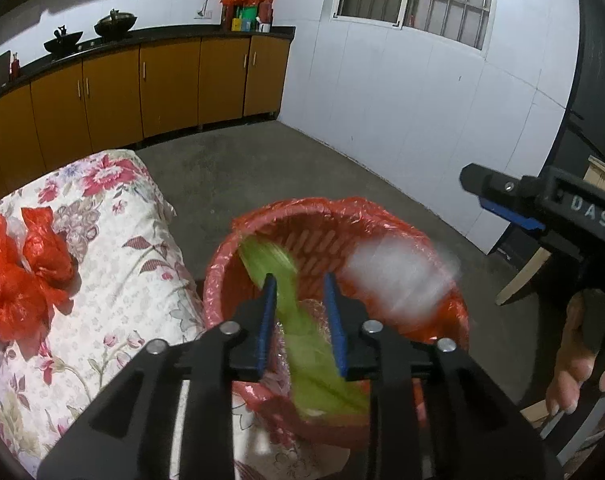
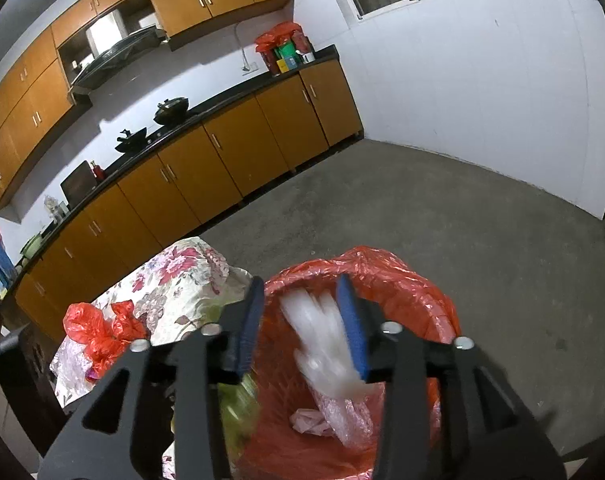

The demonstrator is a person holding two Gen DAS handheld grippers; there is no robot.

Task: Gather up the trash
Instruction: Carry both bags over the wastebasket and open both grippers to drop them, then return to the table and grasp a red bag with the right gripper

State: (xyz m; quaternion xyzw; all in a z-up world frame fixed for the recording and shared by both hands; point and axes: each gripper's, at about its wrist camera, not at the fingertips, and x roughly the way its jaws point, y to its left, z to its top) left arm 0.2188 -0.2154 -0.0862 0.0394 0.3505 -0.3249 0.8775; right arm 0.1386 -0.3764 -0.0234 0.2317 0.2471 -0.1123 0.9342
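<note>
A kitchen with orange cabinets, a grey concrete floor and a white wall. A red-lined trash basket (image 1: 302,236) stands on the floor just beside a worktop draped in a floral cloth (image 1: 114,248).

The left hand-held gripper (image 1: 300,316) hangs over the basket mouth with its blue fingers spread apart. A green leaf (image 1: 298,320), blurred by motion, lies in the gap between them and appears loose rather than pinched, dropping toward the basket.

The right hand-held gripper (image 2: 302,324) also hangs over the basket, fingers parted. A blurred piece of clear plastic wrap (image 2: 326,344) streaks down beside its right finger; whether it still touches that finger cannot be told. More crumpled plastic and a pink scrap lie at the basket bottom.

A bunched red plastic bag (image 1: 18,276) sits on the floral cloth, well apart from both grippers, not yet collected.

Risks, as a judgement: the long leaf could catch on the basket rim or a finger and slide out onto the floor. The light plastic could cling to the finger or drift past the rim. Either gripper dipping lower could snag the thin liner and pull it loose.
</note>
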